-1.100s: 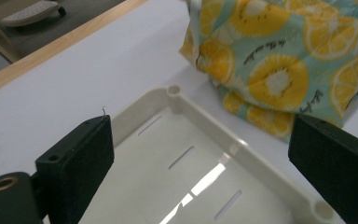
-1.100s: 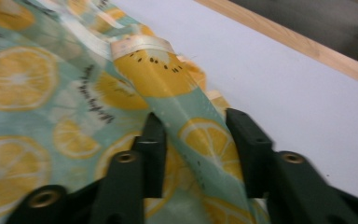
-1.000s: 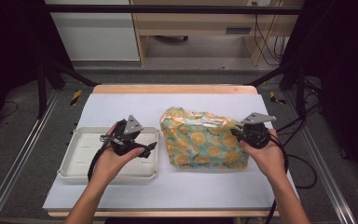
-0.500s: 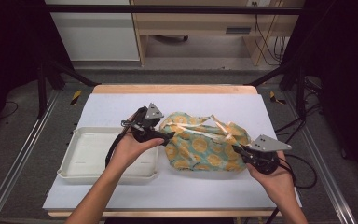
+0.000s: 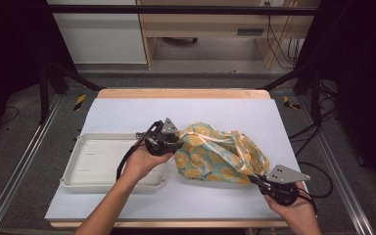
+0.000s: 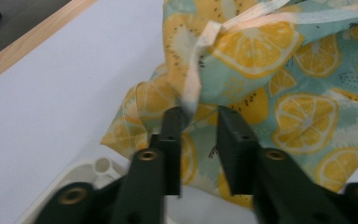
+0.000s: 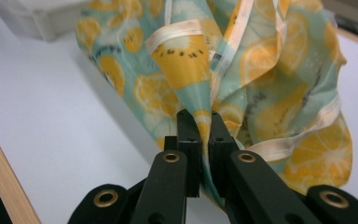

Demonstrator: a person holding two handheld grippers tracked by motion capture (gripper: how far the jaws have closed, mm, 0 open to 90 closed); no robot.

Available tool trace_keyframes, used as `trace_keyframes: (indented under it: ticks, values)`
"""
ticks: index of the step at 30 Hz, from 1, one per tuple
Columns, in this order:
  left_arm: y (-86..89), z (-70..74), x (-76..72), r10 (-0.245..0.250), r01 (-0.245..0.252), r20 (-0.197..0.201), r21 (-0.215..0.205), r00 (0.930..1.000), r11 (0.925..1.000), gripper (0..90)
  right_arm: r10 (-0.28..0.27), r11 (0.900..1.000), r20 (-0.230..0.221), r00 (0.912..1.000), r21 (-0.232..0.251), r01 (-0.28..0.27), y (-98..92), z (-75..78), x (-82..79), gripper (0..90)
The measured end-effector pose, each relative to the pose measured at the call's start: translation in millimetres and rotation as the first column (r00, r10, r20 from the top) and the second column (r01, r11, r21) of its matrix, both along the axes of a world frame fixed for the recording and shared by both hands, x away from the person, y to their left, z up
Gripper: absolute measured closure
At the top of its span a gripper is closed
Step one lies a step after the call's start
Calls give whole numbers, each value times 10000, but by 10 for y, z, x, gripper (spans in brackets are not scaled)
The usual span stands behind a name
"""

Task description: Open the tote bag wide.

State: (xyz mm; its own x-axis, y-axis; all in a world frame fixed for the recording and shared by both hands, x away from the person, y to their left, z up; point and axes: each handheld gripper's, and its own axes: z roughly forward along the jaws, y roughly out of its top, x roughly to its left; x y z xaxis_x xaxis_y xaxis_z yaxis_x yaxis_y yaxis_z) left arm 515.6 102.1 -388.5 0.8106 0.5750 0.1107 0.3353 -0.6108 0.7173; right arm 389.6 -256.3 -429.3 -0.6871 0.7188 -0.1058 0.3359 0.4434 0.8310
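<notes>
Moved: right gripper (image 5: 260, 180) now nearer the desk's near-right corner, drawing the fruit-print cloth bag (image 5: 215, 155) out long; left gripper (image 5: 176, 141) up against the bag's left end.
Bag: on the desk (image 5: 127, 112), just right of the white tray (image 5: 78, 176), long axis running from left gripper to right.
Right jaws: clenched on a fold of bag fabric.
Left jaws: parted, fabric and strap between them, not gripping.
Next, likely: left closes on fabric.
</notes>
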Motion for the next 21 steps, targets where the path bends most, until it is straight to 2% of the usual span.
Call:
trace_keyframes:
  ticks: [3, 4, 5, 8, 9, 10, 11, 13, 14, 15, 18, 19, 20, 21]
  values:
    - [16, 4, -52, -148, 148, 0, -164, 9999, 9998, 900, -176, 9997, -272, 9995, -196, 171, -43, -68, 5, 877]
    - [21, 9, -83, -170, 171, 40, -229, 9998, 9996, 900, -176, 9997, -272, 9995, -196, 171, -43, -68, 5, 877]
    - [17, 15, -145, -252, 255, 179, -136, 9995, 9996, 900, -286, 9990, -433, 9987, -351, 271, -61, -111, 19, 873]
    - [10, 25, -197, -373, 373, 311, 24, 9988, 9993, 900, -317, 9986, -480, 9983, -430, 296, -68, -136, 37, 862]
    - [-1, 46, -233, -197, 183, 709, 196, 9973, 9996, 900, -315, 9991, -426, 9986, -302, 302, -68, -129, 49, 863]
    - [-4, 56, -237, -148, 138, 848, 120, 9963, 9998, 900, -342, 9991, -428, 9985, -270, 330, -60, -122, 48, 864]
    - [-9, 63, -235, -2, -3, 957, 49, 9954, 10000, 867, -296, 9992, -396, 9988, -295, 285, -56, -119, 54, 864]
    - [-19, 66, -228, 127, -137, 1044, 85, 9945, 9999, 719, -274, 9991, -378, 9989, -329, 261, -53, -118, 56, 864]
    - [-32, 69, -203, 278, -302, 1290, 165, 9913, 9994, 674, -271, 9991, -403, 9988, -344, 258, -50, -118, 49, 867]
    - [-38, 72, -176, 353, -370, 1369, 95, 9900, 9993, 621, -274, 9991, -418, 9987, -324, 261, -50, -118, 41, 868]
    - [-70, 70, -98, 258, -260, 1273, 1, 9915, 9997, 378, -240, 9993, -435, 9988, -301, 227, -57, -123, 30, 871]
    - [-126, 50, -23, -110, 102, 830, 95, 9965, 9999, 356, -198, 9994, -459, 9987, -276, 186, -64, -129, 22, 873]
    - [-126, 50, -23, -110, 102, 830, 95, 9965, 9999, 351, -198, 9994, -459, 9987, -276, 186, -64, -129, 22, 873]
    - [-192, 27, 17, -234, 203, 1122, 291, 9934, 9994, 336, -150, 9995, -468, 9988, -279, 137, -69, -135, 18, 875]
